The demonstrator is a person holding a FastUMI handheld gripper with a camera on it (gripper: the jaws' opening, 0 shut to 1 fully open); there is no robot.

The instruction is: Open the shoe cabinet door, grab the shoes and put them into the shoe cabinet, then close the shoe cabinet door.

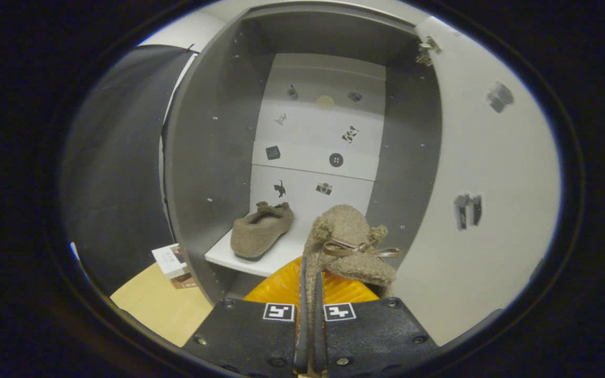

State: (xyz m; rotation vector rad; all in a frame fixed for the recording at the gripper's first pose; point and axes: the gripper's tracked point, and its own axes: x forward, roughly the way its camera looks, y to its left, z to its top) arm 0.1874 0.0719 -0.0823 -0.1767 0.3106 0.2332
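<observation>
the gripper [310, 294] has its fingers drawn almost together, pinching a thin edge of the held slipper [347, 247], so both press on it. the slipper rises from between the fingers and leans toward 1 o'clock, its fluffy body and a ribbon bow [357, 248] just ahead of the tips. which part of the slipper is pinched is hard to tell; it looks like the collar or heel edge, and its sole is hidden.

beyond the fingers, toward 12 o'clock, the cabinet [213, 173] stands open, its door [486, 199] swung out at 3 o'clock. on the white shelf [276, 254] lies the other slipper [261, 231], at about 11 o'clock from the tips, long axis running from 7 to 1 o'clock, toe end deeper in, as far as i can judge. the bare part of the shelf lies straight ahead and to the right of that slipper, between it and the right wall, so the coming move looks like a short push forward and a set-down beside its mate, long axes roughly parallel.

the front of the shelf near the fingers is covered by the held slipper, so the free room there is a guess. outside the cabinet at 9 o'clock a small box [170, 261] sits on a wooden surface [160, 307].
</observation>
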